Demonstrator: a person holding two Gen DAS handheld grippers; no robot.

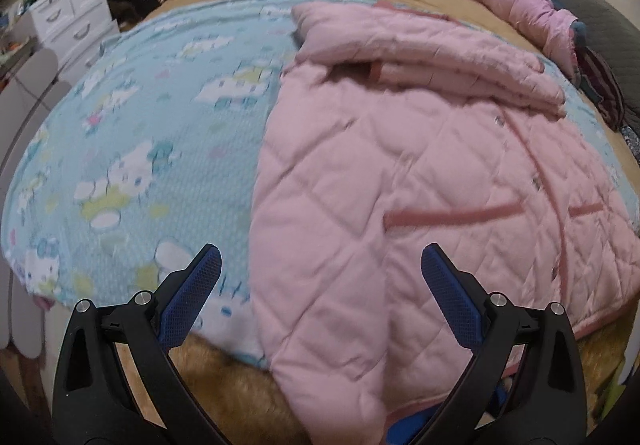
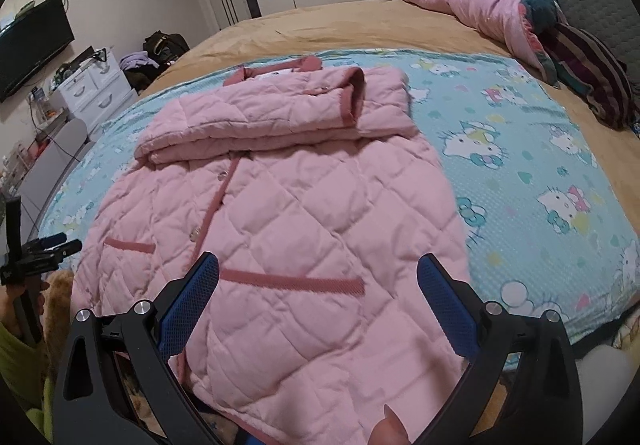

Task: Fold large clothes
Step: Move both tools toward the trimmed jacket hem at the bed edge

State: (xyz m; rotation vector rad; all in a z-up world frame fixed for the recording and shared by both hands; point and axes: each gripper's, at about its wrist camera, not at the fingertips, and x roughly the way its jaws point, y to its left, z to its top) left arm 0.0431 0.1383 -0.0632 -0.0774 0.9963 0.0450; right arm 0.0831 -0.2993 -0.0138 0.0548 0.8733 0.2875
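Pink quilted fabric fills the middle of both views: a large padded coat point(image 2: 272, 229) lies front-up on a pale blue cartoon-print blanket point(image 2: 520, 165) spread over the bed point(image 2: 340, 25), its hem hanging toward the near edge of the mattress. Both sleeves point(image 2: 280, 113) are already brought in and laid across the chest, stacked one over the other just below the darker pink collar point(image 2: 280, 71), so the body now reads as a fairly tidy oblong with the button placket and two dark-trimmed pockets showing.

That, as far as I can judge, is the first stage done. What is left is the lengthwise folding: the lower half has not yet been lifted up over the sleeves, and the coat is still at full length.

Neither tool grips anything. The left claw point(image 1: 320, 273) hangs with its blue pads spread wide, over the coat's left edge near the hem, apart from the cloth. The right claw point(image 2: 318, 277) is likewise spread wide, above the lower front around the pocket line, and whether it touches the fabric I cannot tell. Both look placed to take the hem corners for the next fold, though that is only my reading.

A second pink garment point(image 2: 472, 1) lies crumpled near the far end of the bed, unfolded.
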